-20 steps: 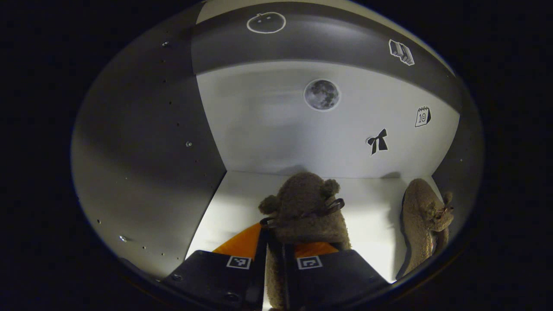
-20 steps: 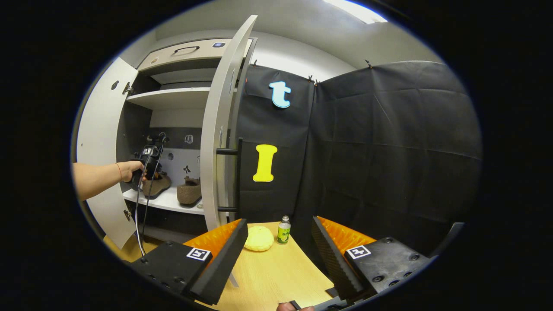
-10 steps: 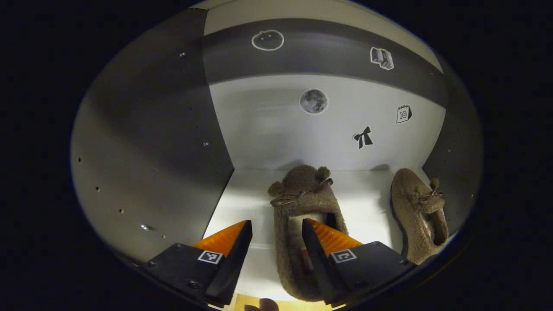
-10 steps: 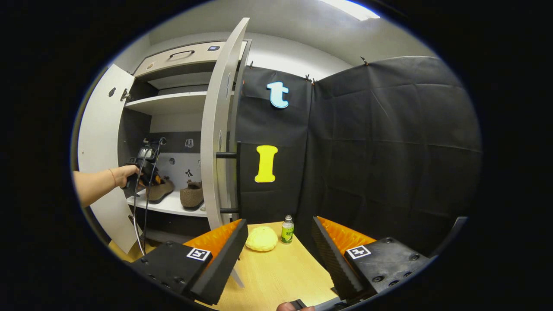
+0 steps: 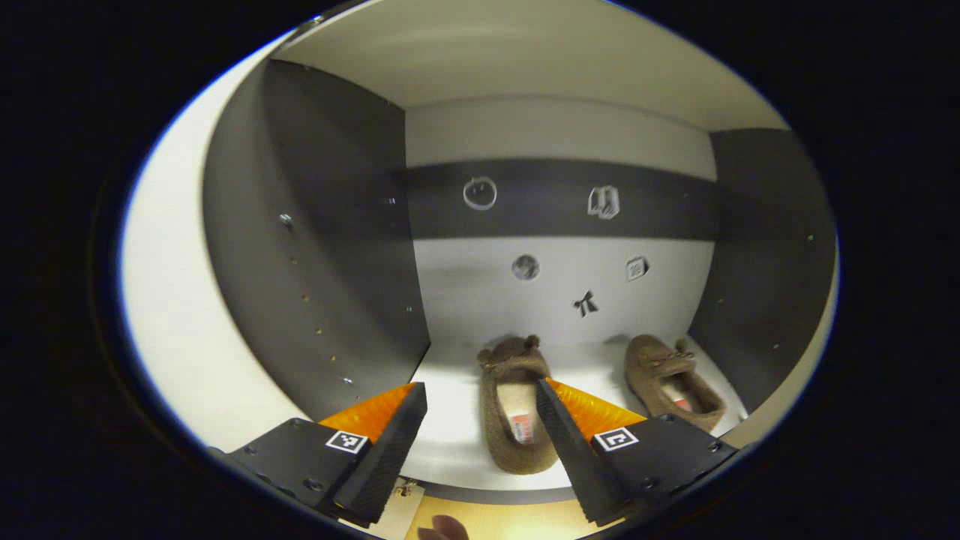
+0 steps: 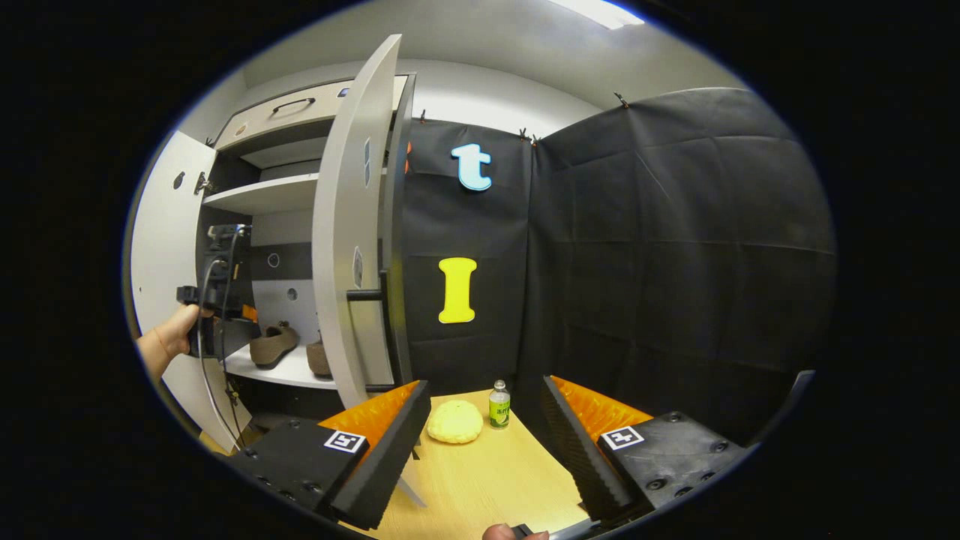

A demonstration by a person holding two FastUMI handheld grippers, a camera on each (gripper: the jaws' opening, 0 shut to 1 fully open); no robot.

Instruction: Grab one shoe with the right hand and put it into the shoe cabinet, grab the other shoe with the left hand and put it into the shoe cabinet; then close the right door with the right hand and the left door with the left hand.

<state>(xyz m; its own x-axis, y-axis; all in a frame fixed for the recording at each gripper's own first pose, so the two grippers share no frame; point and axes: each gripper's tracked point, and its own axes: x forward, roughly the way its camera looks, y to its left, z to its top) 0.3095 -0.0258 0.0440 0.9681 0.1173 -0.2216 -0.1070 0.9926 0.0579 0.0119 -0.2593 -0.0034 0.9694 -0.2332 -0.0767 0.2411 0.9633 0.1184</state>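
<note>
Two fuzzy brown shoes lie on the white cabinet shelf [image 5: 450, 442]: one shoe [image 5: 517, 405] in the middle, toe to the back, and the other shoe [image 5: 671, 375] to its right. My left gripper [image 5: 480, 439] is open in front of the shelf, apart from the middle shoe. In the right gripper view my right gripper [image 6: 484, 442] is open and holds nothing, above the wooden table [image 6: 480, 480]. The right door [image 6: 349, 225] stands ajar close ahead, its black handle [image 6: 367, 294] facing me. The left door [image 6: 154, 247] is wide open. A hand [image 6: 176, 334] holds the left gripper before both shoes [image 6: 274, 345].
A yellow round sponge-like thing [image 6: 455, 421] and a small green-labelled bottle [image 6: 499, 405] stand on the table by the black cloth wall. An upper shelf [image 6: 259, 195] and a drawer with a handle [image 6: 292, 105] top the cabinet. Cables [image 6: 206, 360] hang from the left gripper.
My left gripper opened, let go of the middle shoe and pulled back out of the cabinet. The right gripper view shifted closer to the right door.
</note>
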